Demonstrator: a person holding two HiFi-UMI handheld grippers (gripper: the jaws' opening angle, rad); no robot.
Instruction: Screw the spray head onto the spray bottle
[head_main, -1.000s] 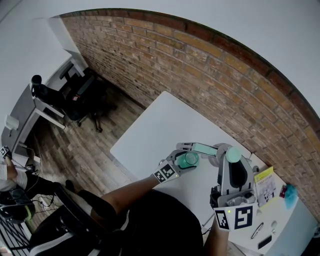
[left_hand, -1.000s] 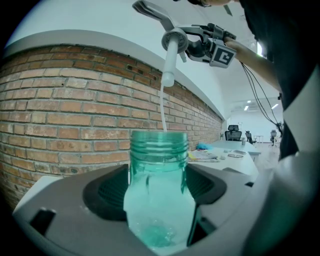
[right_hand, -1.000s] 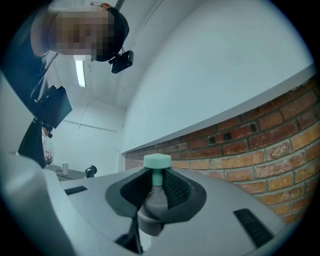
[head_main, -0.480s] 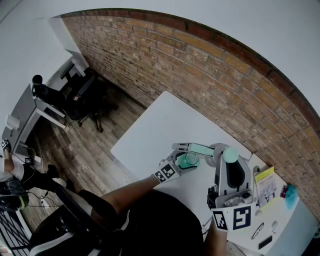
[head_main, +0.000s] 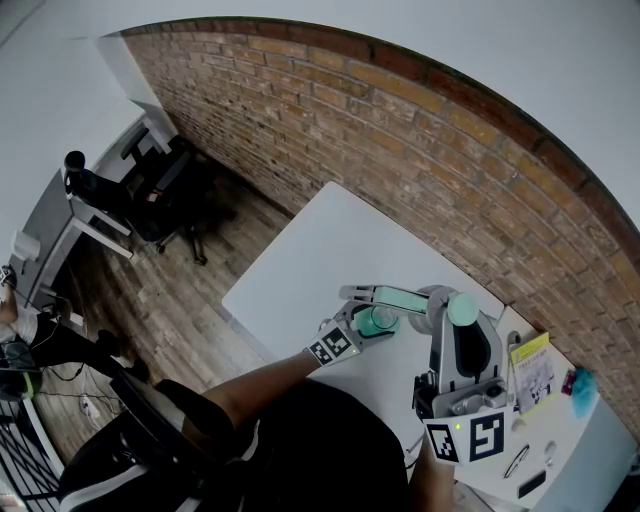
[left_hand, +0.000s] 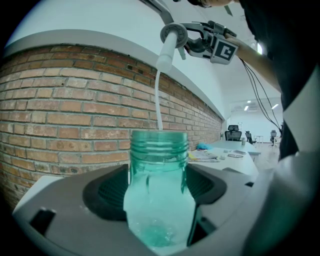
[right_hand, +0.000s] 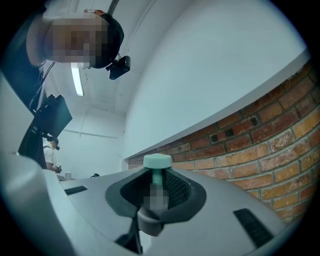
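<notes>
Well, the spray bottle (left_hand: 159, 190) stands upright between the jaws of my left gripper (head_main: 383, 310). They are set fairly wide and clamp its body just below the shoulder, which leaves the threaded neck bare and free. It is clear green plastic and looks nearly empty, so I judge it light and thin-walled. A hard squeeze would dent it, and the smooth sides could slip round under a twist. The shoulder, where it is stiffest, seems the right place to hold.

Above it hangs the spray head (left_hand: 173, 35), pinched in my right gripper (right_hand: 159, 195), whose jaws are drawn narrow on its slim stem under the pale green top. Its thin white dip tube (left_hand: 158, 95) drops to the bottle's mouth, though I cannot tell whether the tip has entered. The tube looks bendy and likely to wander. The head itself is small, hard and light.

Below both is the white table (head_main: 320, 260), with the brick wall (head_main: 400, 140) behind.
</notes>
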